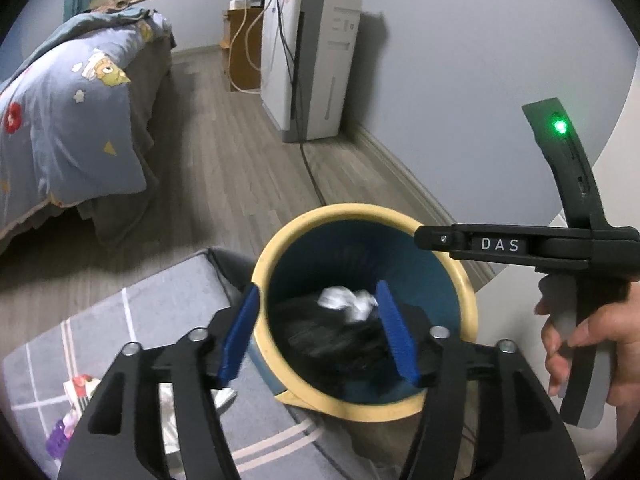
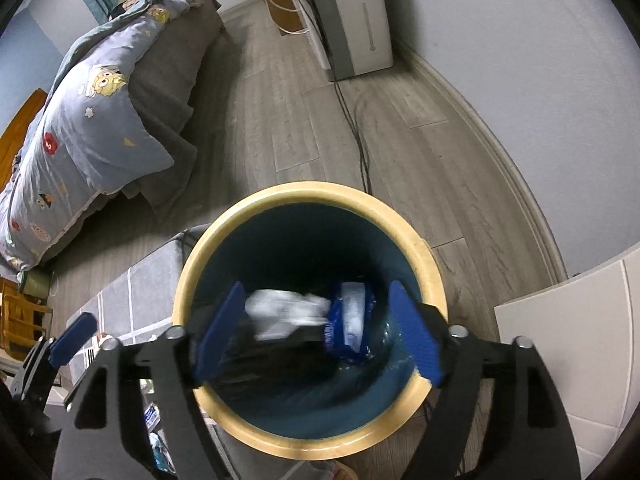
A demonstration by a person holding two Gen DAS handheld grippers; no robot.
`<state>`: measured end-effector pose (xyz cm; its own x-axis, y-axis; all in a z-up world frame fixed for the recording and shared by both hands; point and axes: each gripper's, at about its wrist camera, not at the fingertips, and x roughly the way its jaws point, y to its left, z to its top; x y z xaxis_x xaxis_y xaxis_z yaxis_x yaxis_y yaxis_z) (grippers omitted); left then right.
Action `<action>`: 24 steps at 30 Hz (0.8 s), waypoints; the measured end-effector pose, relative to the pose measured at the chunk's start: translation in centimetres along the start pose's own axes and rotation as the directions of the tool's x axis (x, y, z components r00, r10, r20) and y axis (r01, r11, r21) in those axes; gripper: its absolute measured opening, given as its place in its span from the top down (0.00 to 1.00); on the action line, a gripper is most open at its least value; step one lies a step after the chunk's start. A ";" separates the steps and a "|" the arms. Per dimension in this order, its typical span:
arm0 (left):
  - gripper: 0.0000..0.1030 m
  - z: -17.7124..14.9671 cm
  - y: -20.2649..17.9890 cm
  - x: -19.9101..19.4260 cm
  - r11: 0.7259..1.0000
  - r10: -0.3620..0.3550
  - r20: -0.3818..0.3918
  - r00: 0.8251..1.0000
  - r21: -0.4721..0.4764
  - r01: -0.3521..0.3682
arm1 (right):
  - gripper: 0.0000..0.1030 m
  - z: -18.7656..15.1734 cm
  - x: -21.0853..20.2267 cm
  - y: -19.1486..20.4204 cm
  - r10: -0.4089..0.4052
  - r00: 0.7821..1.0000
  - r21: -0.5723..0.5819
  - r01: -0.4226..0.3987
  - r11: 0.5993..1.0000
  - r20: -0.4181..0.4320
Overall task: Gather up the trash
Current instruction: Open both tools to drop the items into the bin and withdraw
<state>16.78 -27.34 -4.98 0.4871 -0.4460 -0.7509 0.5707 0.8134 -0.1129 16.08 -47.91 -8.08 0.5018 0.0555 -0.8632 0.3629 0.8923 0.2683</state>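
A: Where is the bin sitting?

B: In the left wrist view the bin (image 1: 472, 300) fills the lower centre, yellow rim, dark blue inside. It stands on the wood floor (image 1: 240, 184), touching the corner of a grey rug (image 1: 160, 312).

A: And the left gripper?

B: The left gripper (image 1: 318, 332) hangs over the bin's mouth with its blue pads spread wide and nothing between them. Below them, in the bin, lies a crumpled white paper (image 1: 346, 302) on a black bag (image 1: 340, 344).

A: The right one?

B: In its own view the right gripper (image 2: 318, 332) is also spread apart above the bin, empty. Under it there is blurred white paper and a blue packet (image 2: 350, 320) against the bin's inner wall. From the left view you see its black body at the right edge, held by a hand (image 1: 592, 336).

A: Anything else around?

B: A bed (image 1: 72, 120) with a blue patterned quilt at upper left, and a white appliance (image 1: 320, 68) against the wall at top centre, with a black cable (image 1: 308, 168) running over the floor towards the bin.
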 end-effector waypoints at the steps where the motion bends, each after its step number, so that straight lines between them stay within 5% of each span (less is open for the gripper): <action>1: 0.33 -0.1 0.0 -0.2 1.000 0.003 0.007 1.000 0.001 -0.003 | 0.23 0.0 0.0 0.0 -0.003 1.000 0.003 0.003 1.000 0.002; 7: 0.19 -1.2 1.4 -1.3 0.999 0.050 0.014 0.999 -0.020 -0.050 | 0.06 0.1 -0.6 0.7 -0.014 1.000 -0.006 0.014 1.000 0.018; 12: 0.10 -2.1 3.4 -3.0 0.991 0.120 0.018 0.993 -0.067 -0.118 | 0.06 -0.1 -1.2 1.9 -0.031 0.999 -0.029 0.031 0.999 0.022; 24: 0.07 -5.8 11.7 -13.4 0.944 0.308 0.028 0.951 -0.137 -0.301 | 0.06 -1.6 -2.9 8.9 0.018 1.000 -0.165 -0.015 0.986 0.017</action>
<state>13.13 -9.71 -0.02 0.6573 -0.1843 -0.7308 0.3013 0.9530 0.0306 16.62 -39.38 -3.85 0.5211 0.0639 -0.8511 0.2210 0.9531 0.2069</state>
